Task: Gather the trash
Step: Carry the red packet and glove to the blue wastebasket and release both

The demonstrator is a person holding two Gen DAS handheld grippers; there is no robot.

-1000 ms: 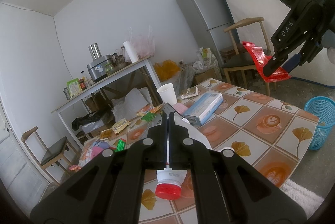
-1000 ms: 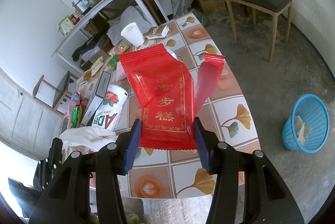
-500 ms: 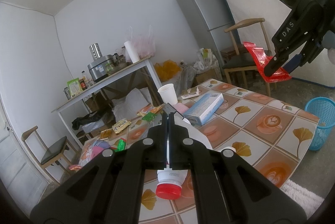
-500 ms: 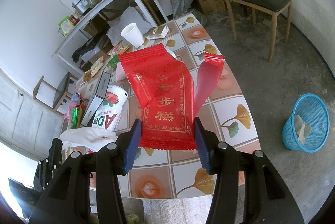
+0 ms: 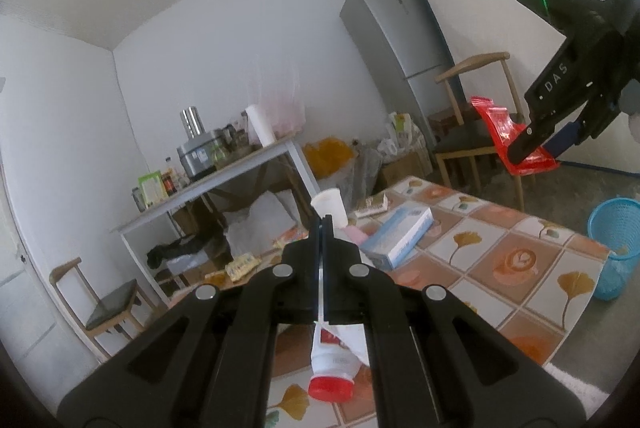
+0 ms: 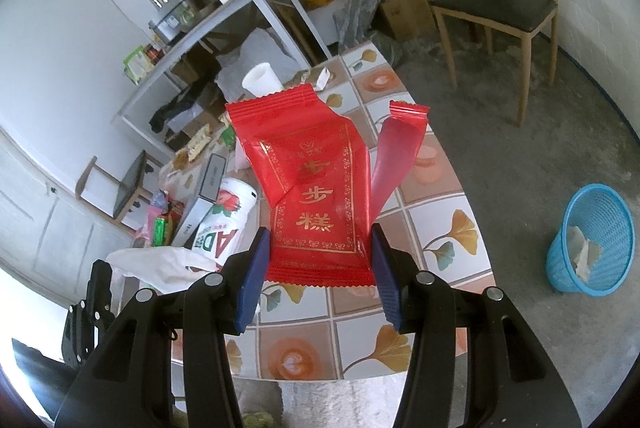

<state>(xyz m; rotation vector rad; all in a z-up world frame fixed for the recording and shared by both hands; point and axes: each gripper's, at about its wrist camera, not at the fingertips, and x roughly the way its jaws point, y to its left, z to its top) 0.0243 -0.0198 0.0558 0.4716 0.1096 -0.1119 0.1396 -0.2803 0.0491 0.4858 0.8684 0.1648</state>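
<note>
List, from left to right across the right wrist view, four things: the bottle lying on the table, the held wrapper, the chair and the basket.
White AD bottle → red wrapper → wooden chair → blue waste basket.

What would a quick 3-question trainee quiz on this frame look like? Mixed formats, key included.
1. True or false: the right gripper holds a red wrapper above the table.
2. Multiple choice: the blue basket is (A) on the table, (B) on the floor beside the table, (C) on the chair.
3. Fill in: the left gripper is shut on something thin and ____.

Key
1. True.
2. B; it already holds some whitish paper.
3. White; probably the white bag draped from the left gripper in the right wrist view.
</note>
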